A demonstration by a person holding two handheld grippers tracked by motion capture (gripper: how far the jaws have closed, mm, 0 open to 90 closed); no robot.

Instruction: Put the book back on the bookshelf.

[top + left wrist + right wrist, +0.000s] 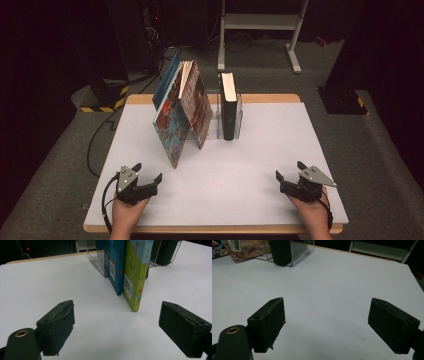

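Observation:
Three thin picture books [172, 122] lean together, tilted left, at the back middle of the white table [250, 165]. In the left gripper view their lower edges show as a blue book [113, 262] and a green book [136, 272]. A thick black book [228, 112] stands upright in a clear acrylic stand [239, 117]; the right gripper view shows this black book [280, 251] and stand [299, 251] too. My left gripper [148, 171] [117, 330] rests open near the front left, with nothing between its jaws. My right gripper [289, 169] [327, 325] stands open and empty at the front right.
The table's wooden edge [215, 229] runs along the front. Beyond the table stand a white metal frame [260, 22] and a base with yellow-black tape [102, 97]; cables lie on the grey floor. Bare white tabletop lies between the two grippers and the books.

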